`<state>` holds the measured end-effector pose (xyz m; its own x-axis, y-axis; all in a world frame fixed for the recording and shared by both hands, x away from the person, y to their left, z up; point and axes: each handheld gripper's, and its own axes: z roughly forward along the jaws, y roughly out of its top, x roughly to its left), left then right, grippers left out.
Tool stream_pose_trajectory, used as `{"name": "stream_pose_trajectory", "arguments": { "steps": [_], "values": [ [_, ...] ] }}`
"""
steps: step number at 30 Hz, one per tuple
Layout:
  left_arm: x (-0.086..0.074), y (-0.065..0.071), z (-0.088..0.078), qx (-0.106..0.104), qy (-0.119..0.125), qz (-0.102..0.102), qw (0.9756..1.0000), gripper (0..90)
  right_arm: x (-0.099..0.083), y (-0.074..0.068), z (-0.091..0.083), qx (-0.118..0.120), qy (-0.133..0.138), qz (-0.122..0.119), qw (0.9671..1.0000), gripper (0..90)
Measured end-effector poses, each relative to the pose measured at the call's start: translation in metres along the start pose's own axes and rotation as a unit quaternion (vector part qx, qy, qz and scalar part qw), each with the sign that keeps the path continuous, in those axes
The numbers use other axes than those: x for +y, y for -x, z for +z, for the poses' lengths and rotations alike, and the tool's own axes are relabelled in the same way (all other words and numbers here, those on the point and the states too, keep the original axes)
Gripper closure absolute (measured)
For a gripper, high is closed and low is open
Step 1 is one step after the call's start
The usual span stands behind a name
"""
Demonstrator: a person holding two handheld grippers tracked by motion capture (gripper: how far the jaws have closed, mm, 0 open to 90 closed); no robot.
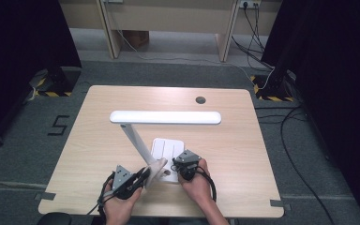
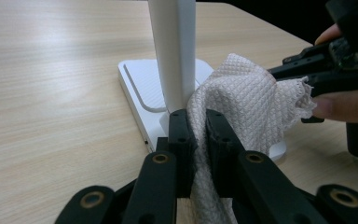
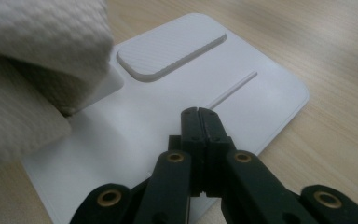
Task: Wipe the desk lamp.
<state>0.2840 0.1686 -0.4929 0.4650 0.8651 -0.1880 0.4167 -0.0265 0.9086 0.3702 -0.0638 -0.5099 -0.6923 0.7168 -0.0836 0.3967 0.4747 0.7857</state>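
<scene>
A white cloth (image 2: 242, 98) with a fine quilted, diamond-pattern weave is bunched up against the lamp (image 1: 165, 117), just above its flat base (image 3: 242, 100), near the front edge of the worktop (image 1: 98, 140). The left gripper (image 2: 196, 122) has its black fingers clenched on a fold of the cloth right beside the lamp's smooth white square post. The right gripper (image 3: 199, 116) hovers over the base with its fingers pressed together and nothing between them; in the left gripper view it sits at the cloth's frayed far edge. The base is a matte white plastic slab with rounded corners, a raised ribbed pad and a thin straight groove. The lamp's head is a long, slim, round-ended bar. The worktop is pale wood-grain laminate with a dark round cable hole (image 1: 200, 100) near its far edge.
</scene>
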Motion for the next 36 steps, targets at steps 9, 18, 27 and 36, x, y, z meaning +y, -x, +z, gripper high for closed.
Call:
{"name": "stream_pose_trajectory", "arguments": {
  "steps": [9,18,27,36],
  "values": [
    [0.017,-0.018,-0.027,0.021,0.037,-0.014,0.999,81.8,0.0,0.0,0.0,-0.001,0.001,0.0,1.0,90.0],
    [0.051,-0.034,-0.043,0.041,0.086,-0.01,0.9954,81.6,0.0,0.0,0.0,-0.001,0.001,0.0,1.0,90.0],
    [0.094,-0.037,-0.055,0.044,0.139,0.013,0.9893,81.7,0.0,0.0,0.0,-0.001,0.003,0.002,1.0,90.0],
    [0.128,-0.033,-0.062,0.04,0.184,0.031,0.9817,81.5,0.0,0.0,0.001,-0.001,0.005,0.002,1.0,90.0]
  ]
}}
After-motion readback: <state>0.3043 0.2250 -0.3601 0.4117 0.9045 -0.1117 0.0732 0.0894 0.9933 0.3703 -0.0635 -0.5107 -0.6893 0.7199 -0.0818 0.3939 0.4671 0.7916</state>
